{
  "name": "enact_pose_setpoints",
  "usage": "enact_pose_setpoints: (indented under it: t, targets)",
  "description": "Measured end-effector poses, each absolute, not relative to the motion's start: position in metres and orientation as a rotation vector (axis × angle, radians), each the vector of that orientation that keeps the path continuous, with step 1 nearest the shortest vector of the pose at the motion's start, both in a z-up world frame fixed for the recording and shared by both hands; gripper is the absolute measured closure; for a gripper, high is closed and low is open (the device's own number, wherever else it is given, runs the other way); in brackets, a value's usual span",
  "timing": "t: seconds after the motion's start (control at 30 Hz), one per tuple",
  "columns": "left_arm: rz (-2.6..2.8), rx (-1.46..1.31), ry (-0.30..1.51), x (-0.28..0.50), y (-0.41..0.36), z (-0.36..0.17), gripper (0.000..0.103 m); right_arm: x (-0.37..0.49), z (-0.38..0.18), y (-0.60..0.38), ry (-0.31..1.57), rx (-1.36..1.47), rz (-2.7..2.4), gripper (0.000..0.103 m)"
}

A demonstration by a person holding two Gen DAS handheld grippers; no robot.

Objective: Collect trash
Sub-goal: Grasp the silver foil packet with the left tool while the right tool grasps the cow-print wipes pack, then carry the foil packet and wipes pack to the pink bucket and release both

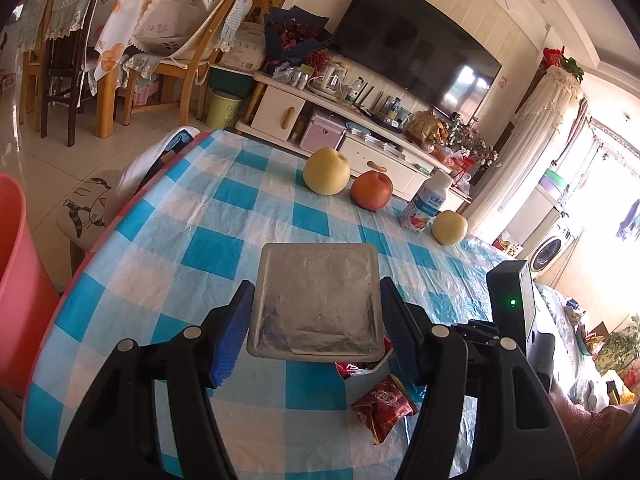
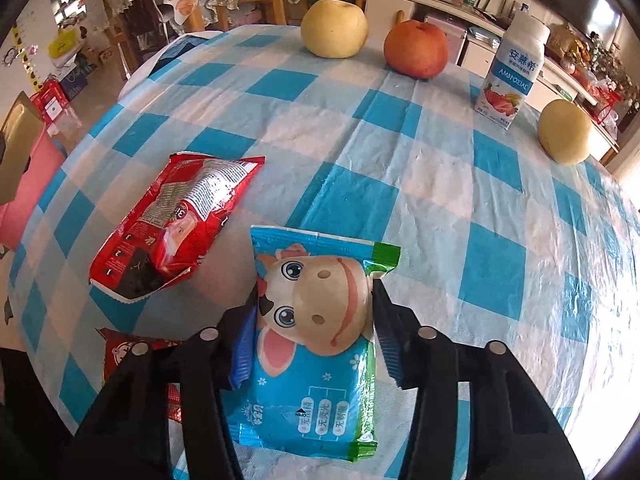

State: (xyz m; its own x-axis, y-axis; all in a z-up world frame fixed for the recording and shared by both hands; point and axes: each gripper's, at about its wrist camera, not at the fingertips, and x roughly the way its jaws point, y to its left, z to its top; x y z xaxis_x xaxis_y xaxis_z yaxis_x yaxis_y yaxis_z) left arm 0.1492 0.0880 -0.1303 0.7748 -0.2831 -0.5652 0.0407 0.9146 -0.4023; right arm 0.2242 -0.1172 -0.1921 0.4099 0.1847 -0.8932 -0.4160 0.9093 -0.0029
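- The flat silver foil square packet (image 1: pixel 314 304) sits face-up between the fingers of the left claw (image 1: pixel 316 334), held above the bench (image 1: pixel 224 216) with its blue-and-white checked cloth; both blue pads press its side edges, and its far edge points toward the fruit.
- The blue plastic wrapper with a cartoon cow (image 2: pixel 316 332) lies with its long axis running away from the camera, torn green end farthest. The right claw (image 2: pixel 314 334) is angled steeply down and closed narrowly on its two long sides.
- A red crinkled snack bag (image 2: pixel 176 224) lies loose on the cloth, left of the blue wrapper, slanting toward the far right; a small red wrapper (image 1: pixel 382 406) lies below the foil packet.
- A yellow pear (image 2: pixel 334 28), red apple (image 2: pixel 416 48), white drink bottle (image 2: pixel 510 68) and second pear (image 2: pixel 564 132) line the far edge, with bare cloth between them and the claws.
- A pink bin (image 1: pixel 20 280) stands beside the bench's left edge.
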Motion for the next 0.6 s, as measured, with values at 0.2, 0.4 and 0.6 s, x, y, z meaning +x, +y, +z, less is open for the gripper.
enact_pose_setpoints:
  t: [0.2,0.4,0.6]
  targets:
    - [-0.177,-0.388,0.667,0.149,0.089,-0.133,0.039,0.226,-0.188,-0.120,1.101,-0.229,0.395,0.064]
    - [-0.175,-0.400,0.662,0.147,0.094,-0.133,0.039,0.225,-0.182,-0.124,1.093,-0.216,0.380,0.066]
    - [-0.164,-0.421,0.634,0.140,0.104,-0.127,0.039,0.222,-0.157,-0.122,1.037,-0.175,0.384,0.066]
